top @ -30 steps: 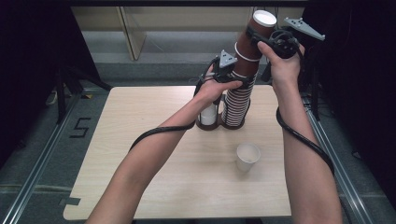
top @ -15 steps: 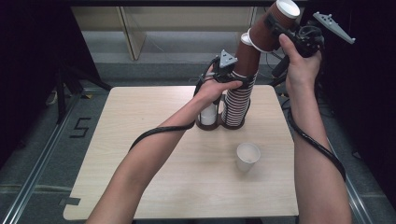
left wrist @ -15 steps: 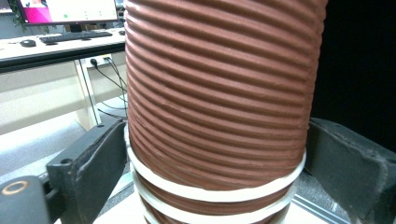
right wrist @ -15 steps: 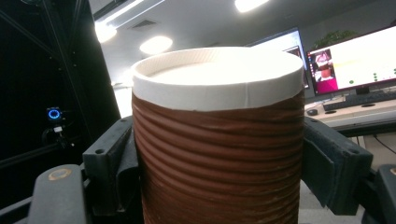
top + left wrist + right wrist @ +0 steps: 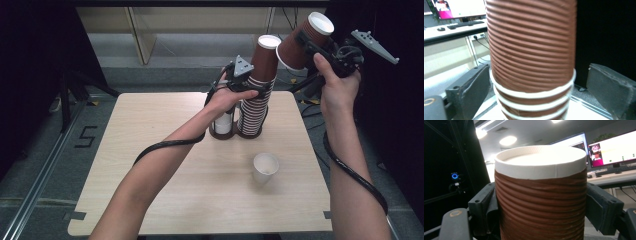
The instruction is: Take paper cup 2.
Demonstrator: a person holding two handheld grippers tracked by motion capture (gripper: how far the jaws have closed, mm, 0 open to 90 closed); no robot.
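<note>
on the table (image 5: 150, 190), toward its far edge, a tall stack of cups (image 5: 255, 100) stands upright just right of a short stack (image 5: 223, 122). a single cup (image 5: 265, 169) stands nearer the person, right of centre. above and right of the tall stack, a tilted cup (image 5: 304, 41) sits in the right gripper (image 5: 320, 52); the left gripper (image 5: 250, 85) flanks the tall stack.

Brown ribbed cups (image 5: 256, 100) with white rims, a white cup (image 5: 265, 168), pale wood table (image 5: 150, 165).

A black figure "5" (image 5: 86, 136) is marked on the grey floor (image 5: 40, 165), left of the worktop (image 5: 165, 190).
</note>
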